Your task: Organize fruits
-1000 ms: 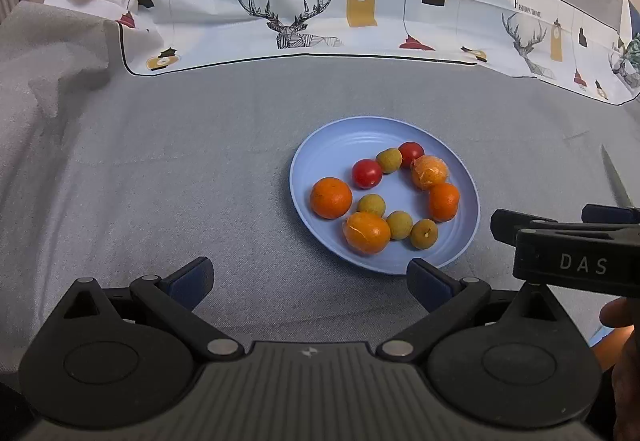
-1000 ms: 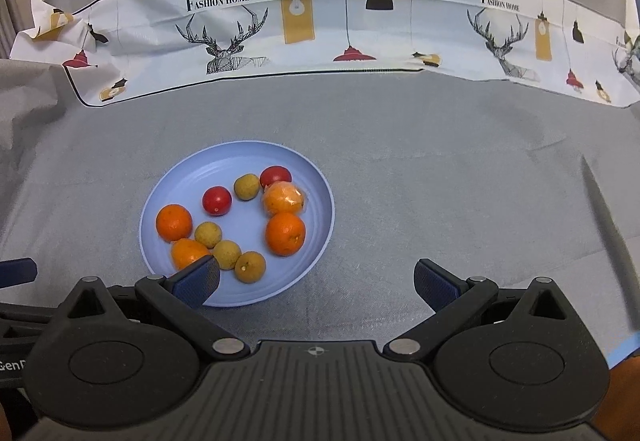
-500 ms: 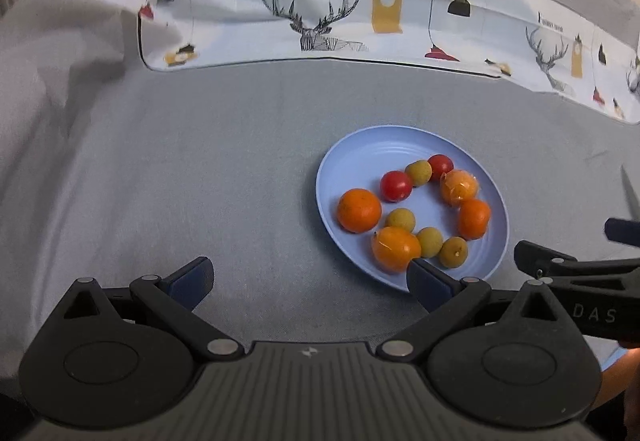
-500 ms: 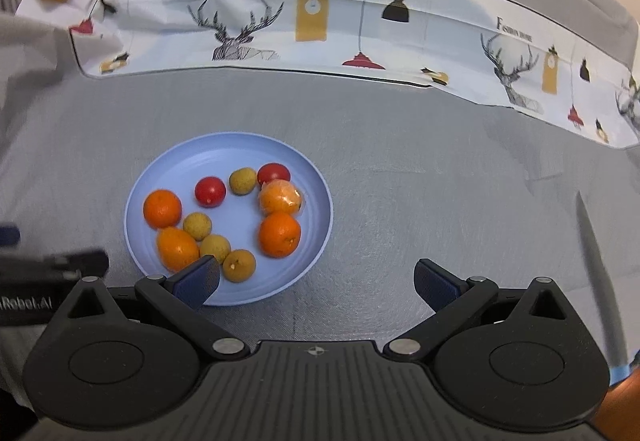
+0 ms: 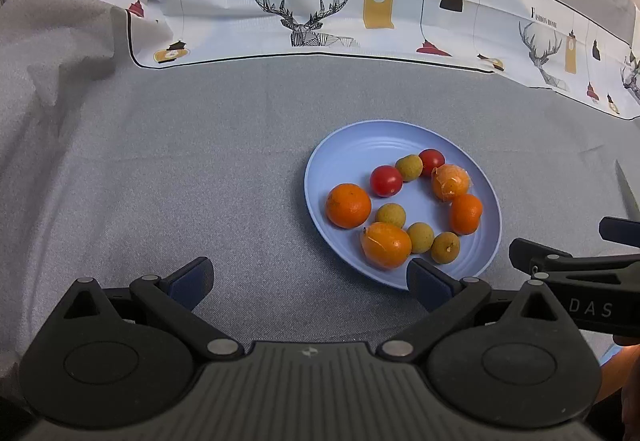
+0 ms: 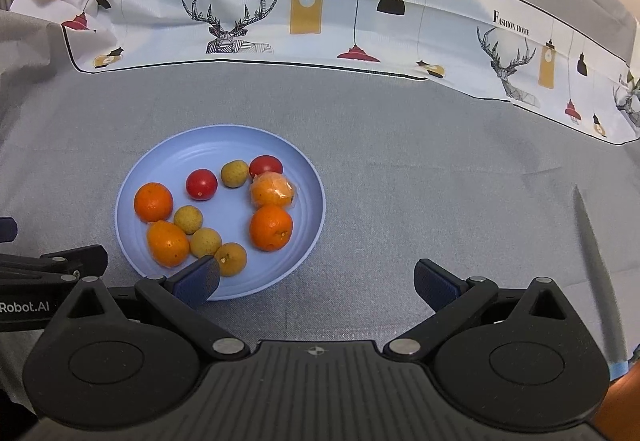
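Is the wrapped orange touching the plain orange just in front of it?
Touching. In the right wrist view, the wrapped orange meets the plain orange with no plate showing between.

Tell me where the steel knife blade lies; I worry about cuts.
In the right wrist view, the steel knife blade lies on the grey cloth at far right, well apart from the blue plate.

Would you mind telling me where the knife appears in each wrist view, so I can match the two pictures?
Left wrist: knife at the far right edge, only its tip showing, right of the plate.
Right wrist: knife at lower right, on the cloth, well right of the plate.
Shared landmark: the plate.
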Tool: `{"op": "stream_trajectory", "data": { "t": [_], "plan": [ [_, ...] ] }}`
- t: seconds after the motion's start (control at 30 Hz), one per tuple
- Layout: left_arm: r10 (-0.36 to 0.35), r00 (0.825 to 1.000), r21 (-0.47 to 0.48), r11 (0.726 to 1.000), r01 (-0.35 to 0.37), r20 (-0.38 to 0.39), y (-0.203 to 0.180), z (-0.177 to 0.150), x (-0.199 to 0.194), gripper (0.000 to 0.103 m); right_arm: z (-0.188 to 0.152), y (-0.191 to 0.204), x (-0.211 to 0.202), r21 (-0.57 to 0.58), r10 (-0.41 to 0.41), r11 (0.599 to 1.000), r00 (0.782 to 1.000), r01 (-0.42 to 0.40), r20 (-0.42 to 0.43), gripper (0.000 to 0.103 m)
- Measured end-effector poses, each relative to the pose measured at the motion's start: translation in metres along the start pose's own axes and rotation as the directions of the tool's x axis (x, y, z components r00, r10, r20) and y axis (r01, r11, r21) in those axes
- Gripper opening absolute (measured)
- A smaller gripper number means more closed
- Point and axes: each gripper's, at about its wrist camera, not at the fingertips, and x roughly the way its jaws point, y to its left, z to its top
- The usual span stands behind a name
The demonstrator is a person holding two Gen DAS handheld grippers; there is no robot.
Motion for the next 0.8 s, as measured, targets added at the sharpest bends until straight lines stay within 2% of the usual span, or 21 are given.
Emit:
{"op": "stream_trajectory", "data": {
  "t": [0.8],
  "plan": [
    [-0.005, 1.0, -0.003, 1.0, 0.005, 0.003, -0.0004, 0.0, 0.0003, 0.103, -0.0001, -0.0002, 0.0007, 0.006, 0.002, 1.0, 1.0, -0.002, -0.001, 0.102]
  ]
}}
